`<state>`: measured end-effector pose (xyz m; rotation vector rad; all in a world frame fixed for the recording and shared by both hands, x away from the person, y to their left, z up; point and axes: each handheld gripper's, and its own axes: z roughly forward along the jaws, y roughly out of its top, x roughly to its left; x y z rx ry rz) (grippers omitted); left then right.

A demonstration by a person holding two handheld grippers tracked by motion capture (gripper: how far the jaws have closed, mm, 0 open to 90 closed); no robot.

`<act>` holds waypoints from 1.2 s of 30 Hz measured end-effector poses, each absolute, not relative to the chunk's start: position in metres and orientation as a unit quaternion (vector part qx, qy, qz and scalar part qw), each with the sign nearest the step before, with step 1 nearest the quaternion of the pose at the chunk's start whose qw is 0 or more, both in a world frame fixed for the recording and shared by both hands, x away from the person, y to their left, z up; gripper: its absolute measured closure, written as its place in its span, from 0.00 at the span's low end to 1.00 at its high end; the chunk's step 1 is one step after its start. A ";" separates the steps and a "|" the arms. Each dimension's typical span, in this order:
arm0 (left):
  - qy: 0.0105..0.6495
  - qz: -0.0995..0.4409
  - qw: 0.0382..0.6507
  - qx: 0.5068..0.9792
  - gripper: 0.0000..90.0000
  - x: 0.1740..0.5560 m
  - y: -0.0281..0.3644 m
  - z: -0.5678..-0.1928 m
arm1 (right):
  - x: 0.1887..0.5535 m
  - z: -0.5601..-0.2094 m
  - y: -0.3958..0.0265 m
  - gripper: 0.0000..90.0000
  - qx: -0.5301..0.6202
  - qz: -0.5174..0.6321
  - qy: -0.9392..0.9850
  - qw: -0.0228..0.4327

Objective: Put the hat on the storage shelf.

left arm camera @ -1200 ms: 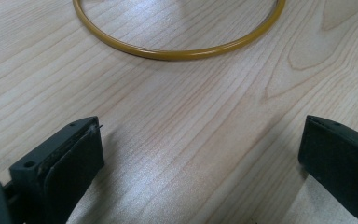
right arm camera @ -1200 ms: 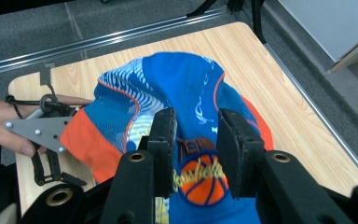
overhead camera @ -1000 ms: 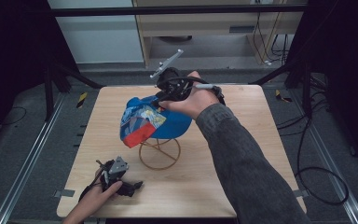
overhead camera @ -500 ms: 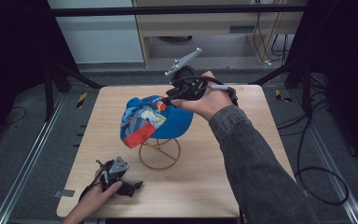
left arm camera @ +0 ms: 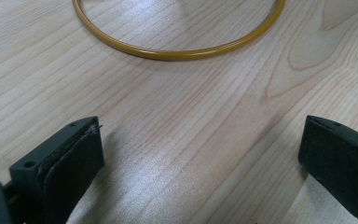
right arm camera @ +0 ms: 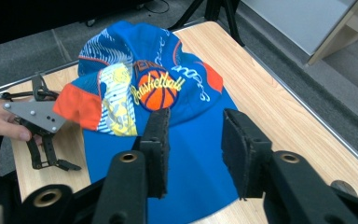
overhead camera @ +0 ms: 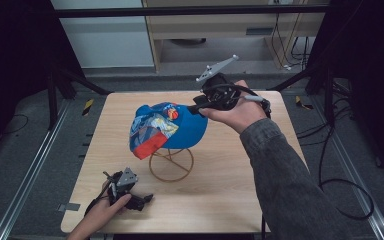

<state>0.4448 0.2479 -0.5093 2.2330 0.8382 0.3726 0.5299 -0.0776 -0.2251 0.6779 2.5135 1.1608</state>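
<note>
i've got the right gripper (overhead camera: pixel 196 108) at the far right edge of the blue cap (overhead camera: pixel 182 131), which sits on the wire stand (overhead camera: pixel 171 165) mid-table. its jaws have just been opening, partly apart now, nothing between them; the cap lies just ahead, brim pointing away toward my left gripper (overhead camera: pixel 145 200), which rests wide open and empty on the table (overhead camera: pixel 240 190). right hand's nearer.

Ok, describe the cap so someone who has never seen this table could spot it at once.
On the light wooden table, look near the middle for a golden wire stand with a ring base. The cap sits on top of it: bright blue, with an orange basketball logo and orange and yellow patches, the one colourful thing there.
</note>
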 end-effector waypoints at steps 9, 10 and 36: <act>0.324 0.145 0.355 0.865 0.00 0.445 0.248 -0.509 | 0.524 -0.232 -0.096 0.43 0.260 0.401 0.864 0.161; 0.324 0.145 0.356 0.865 0.00 0.445 0.248 -0.509 | 0.522 -0.234 -0.102 0.37 0.267 0.404 0.859 0.167; 0.324 0.145 0.355 0.865 0.00 0.445 0.248 -0.509 | 0.490 -0.339 -0.187 0.12 0.351 0.396 0.819 0.220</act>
